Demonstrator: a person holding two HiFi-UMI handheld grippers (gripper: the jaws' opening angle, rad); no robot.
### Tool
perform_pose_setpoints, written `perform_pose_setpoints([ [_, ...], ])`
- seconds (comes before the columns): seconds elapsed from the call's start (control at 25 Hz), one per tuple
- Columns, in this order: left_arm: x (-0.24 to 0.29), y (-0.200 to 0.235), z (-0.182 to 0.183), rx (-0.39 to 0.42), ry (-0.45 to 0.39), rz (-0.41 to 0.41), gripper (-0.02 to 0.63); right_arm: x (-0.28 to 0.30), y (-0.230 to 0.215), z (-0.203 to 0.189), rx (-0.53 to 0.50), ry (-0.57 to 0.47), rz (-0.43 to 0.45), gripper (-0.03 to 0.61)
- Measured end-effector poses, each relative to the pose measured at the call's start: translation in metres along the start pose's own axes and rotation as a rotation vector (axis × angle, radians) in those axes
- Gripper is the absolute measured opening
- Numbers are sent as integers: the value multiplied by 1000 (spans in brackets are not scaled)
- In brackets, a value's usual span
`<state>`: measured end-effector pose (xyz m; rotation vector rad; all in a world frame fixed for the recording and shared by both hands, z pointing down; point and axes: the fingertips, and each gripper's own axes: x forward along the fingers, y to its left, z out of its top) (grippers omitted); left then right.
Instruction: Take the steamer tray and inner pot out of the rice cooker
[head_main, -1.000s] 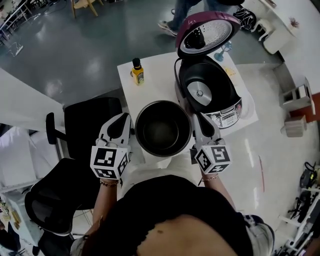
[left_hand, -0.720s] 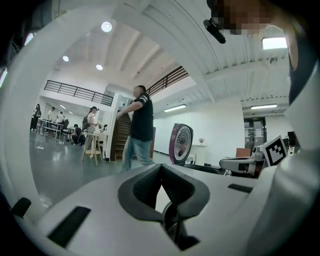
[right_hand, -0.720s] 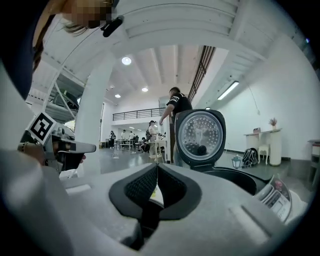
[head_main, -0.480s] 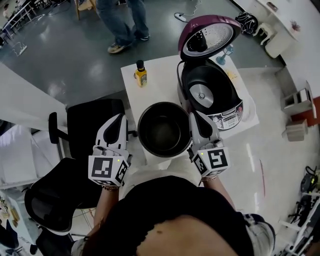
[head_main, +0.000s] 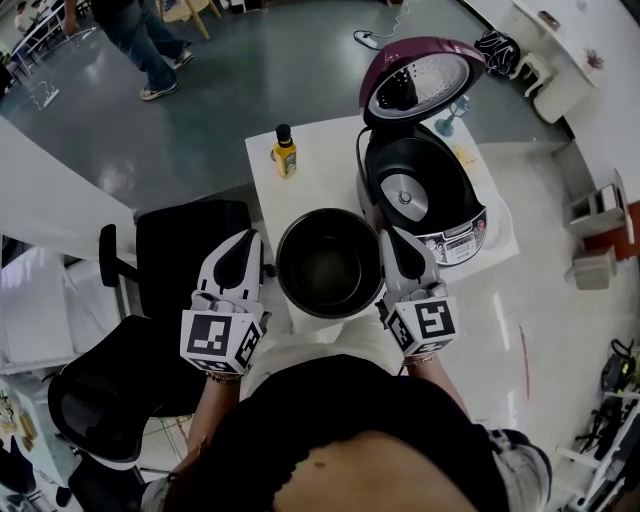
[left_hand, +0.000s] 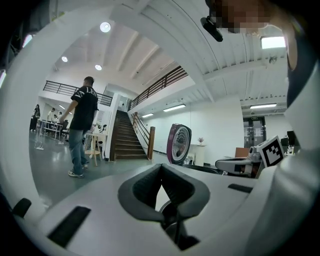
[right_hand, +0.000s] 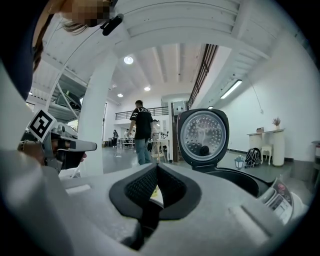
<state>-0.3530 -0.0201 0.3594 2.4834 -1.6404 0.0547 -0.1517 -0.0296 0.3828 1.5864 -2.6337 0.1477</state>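
**Left hand-held gripper and right hand-held gripper: shut, flanking the inner pot**

Both hand-held grippers have their jaws pressed fully together. In each gripper view the dark pads meet along one seam with nothing clamped between them. One gripper sits just beside each side of the pot's rim. The inner pot is out of the rice cooker and appears to rest just in front of it on the near part of the tabletop. The cooker's lid is raised, and the bare heating plate shows in the cavity.

Procedure, judged from this layout:

1. Confirm that the pot sits wholly on the tabletop and does not overhang the near edge.
2. If you regrip, open both jaws before you approach. Take the rim at opposite points and lift level, with both hands together.
3. Keep your path clear of the raised lid and of the bottle at the far left of the tabletop.
4. Locate the steamer tray before you treat the task as complete.

Not verifiable here:

- The steamer tray appears in no view. The pot's interior is dark, so you cannot tell whether the tray lies inside.
- The head view is too small to show whether either gripper touches the rim, and each gripper's own housing blocks the pot from its camera.
- The pot and your body cover the tabletop's near edge.
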Motion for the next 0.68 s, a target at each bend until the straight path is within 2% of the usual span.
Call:
perform_pose_setpoints([
  [0.28,2,-1,-6,3,22,0,3,-3,1,-6,12,21,4,5],
  [0.36,3,-1,-14,-6,58,-2,3,-3,2,-7,17,25,0,6],
  [0.48,7,1,-33,-63,134,-7,3,-3,0,-10,18,31,-2,5],
  [0.56,7,1,-40,-85,154,-11,3,-3,1,-10,14,34,5,5],
  [0.68,6,0,-45,-75,174,-14,3,-3,1,-11,10,39,11,5],
])
